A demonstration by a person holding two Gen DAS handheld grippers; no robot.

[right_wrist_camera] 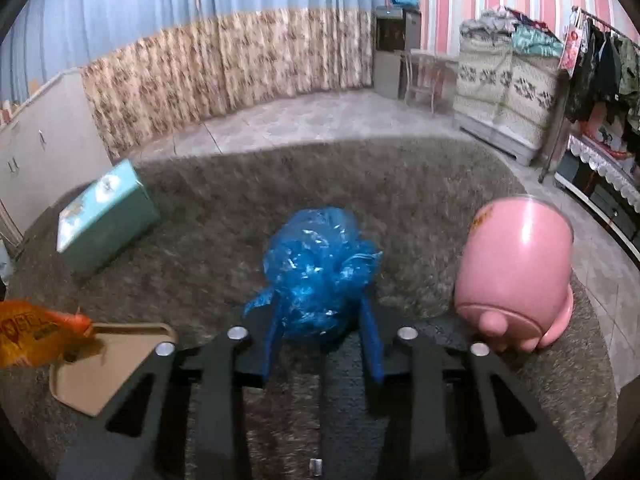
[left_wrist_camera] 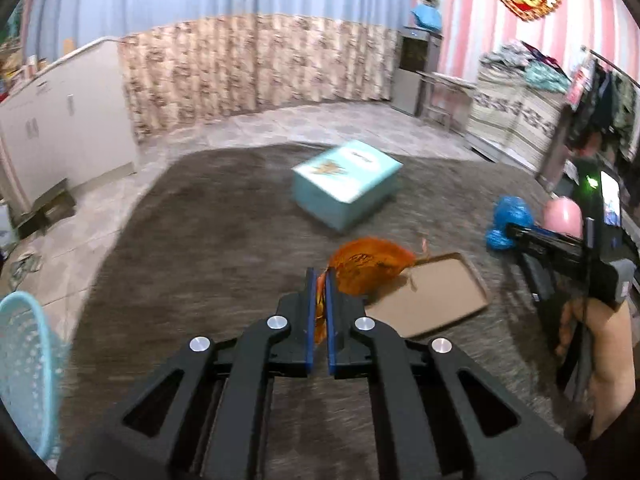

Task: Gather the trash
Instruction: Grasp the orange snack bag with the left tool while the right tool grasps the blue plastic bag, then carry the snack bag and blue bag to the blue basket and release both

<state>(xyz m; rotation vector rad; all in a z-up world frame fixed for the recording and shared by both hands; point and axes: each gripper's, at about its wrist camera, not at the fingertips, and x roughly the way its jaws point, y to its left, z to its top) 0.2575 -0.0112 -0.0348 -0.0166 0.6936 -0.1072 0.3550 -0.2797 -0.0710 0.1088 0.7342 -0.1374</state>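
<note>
A crumpled orange plastic wrapper (left_wrist_camera: 368, 268) hangs over the brown rug, pinched at one edge by my left gripper (left_wrist_camera: 320, 278), which is shut on it. The same wrapper (right_wrist_camera: 32, 336) shows at the left edge of the right wrist view. A crumpled blue plastic bag (right_wrist_camera: 320, 256) lies on the rug with my right gripper (right_wrist_camera: 322, 312) shut on its near side, one blue finger (right_wrist_camera: 370, 344) on each flank. In the left wrist view the blue bag (left_wrist_camera: 508, 216) and the right gripper (left_wrist_camera: 510, 232) sit far right, held by a person's hand (left_wrist_camera: 612, 360).
A flat cardboard tray (left_wrist_camera: 436, 300) lies on the rug under the wrapper. A teal box (left_wrist_camera: 346, 180) sits further back. A pink pot (right_wrist_camera: 516, 272) rests tilted just right of the blue bag. A teal mesh basket (left_wrist_camera: 24, 368) stands at the near left.
</note>
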